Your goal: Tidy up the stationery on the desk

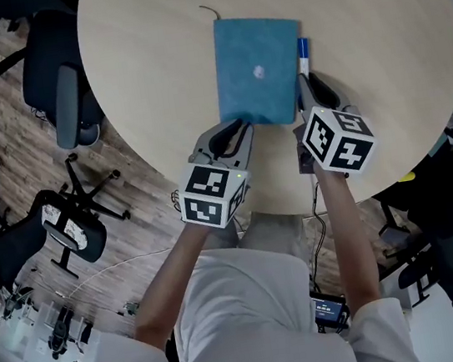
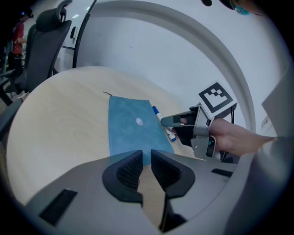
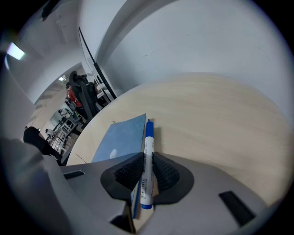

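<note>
A blue notebook (image 1: 259,70) lies flat in the middle of the round wooden table (image 1: 148,53). A white marker with blue ends (image 1: 303,55) lies along its right edge. My right gripper (image 1: 306,81) is shut on the marker (image 3: 148,135), whose barrel runs between the two pads (image 3: 130,170). My left gripper (image 1: 239,125) rests at the notebook's near left corner. Its jaws stand almost together with only a thin gap and nothing in it (image 2: 146,156). The notebook (image 2: 131,131) shows just beyond them, with the right gripper (image 2: 171,121) to its right.
A thin dark thread (image 1: 207,8) lies by the notebook's far left corner. Office chairs (image 1: 62,99) (image 1: 66,234) stand on the floor left of the table. The table's near edge (image 1: 280,197) runs under both grippers.
</note>
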